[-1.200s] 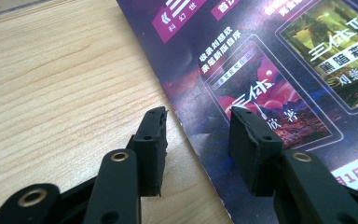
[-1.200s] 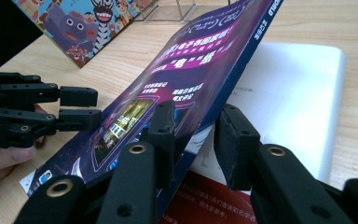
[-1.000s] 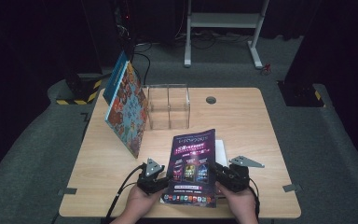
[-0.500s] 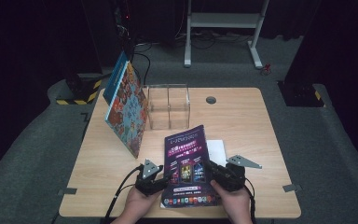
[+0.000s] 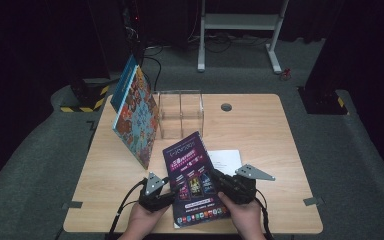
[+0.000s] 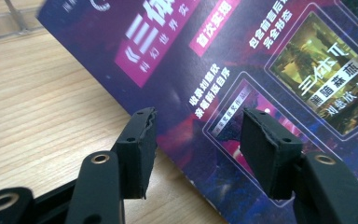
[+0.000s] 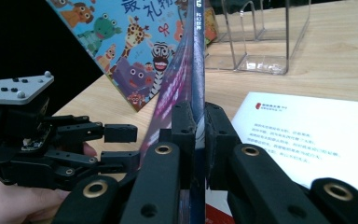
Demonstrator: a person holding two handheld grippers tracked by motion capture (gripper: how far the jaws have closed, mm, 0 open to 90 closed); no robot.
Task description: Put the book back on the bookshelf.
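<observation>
A purple book (image 5: 192,175) with pink and white print lies near the table's front edge, its right side lifted. My right gripper (image 5: 216,181) is shut on that right edge; in the right gripper view the purple book (image 7: 196,56) runs edge-on between the closed jaws of the right gripper (image 7: 196,126). My left gripper (image 5: 169,194) stands open at the book's left edge. In the left gripper view the left gripper (image 6: 196,140) straddles the edge of the purple book (image 6: 261,60), one finger over bare wood, the other over the cover. The left gripper (image 7: 121,144) also appears open in the right gripper view.
A clear acrylic stand (image 5: 181,114) sits at the table's middle back. A colourful children's book (image 5: 135,117) leans upright to its left. A white printed sheet (image 5: 226,161) lies flat beside the purple book. Bare wood of the table (image 5: 260,130) spreads to the right.
The purple book and my right gripper have shifted left, uncovering more of the white sheet. My left gripper has slid slightly left with them.
</observation>
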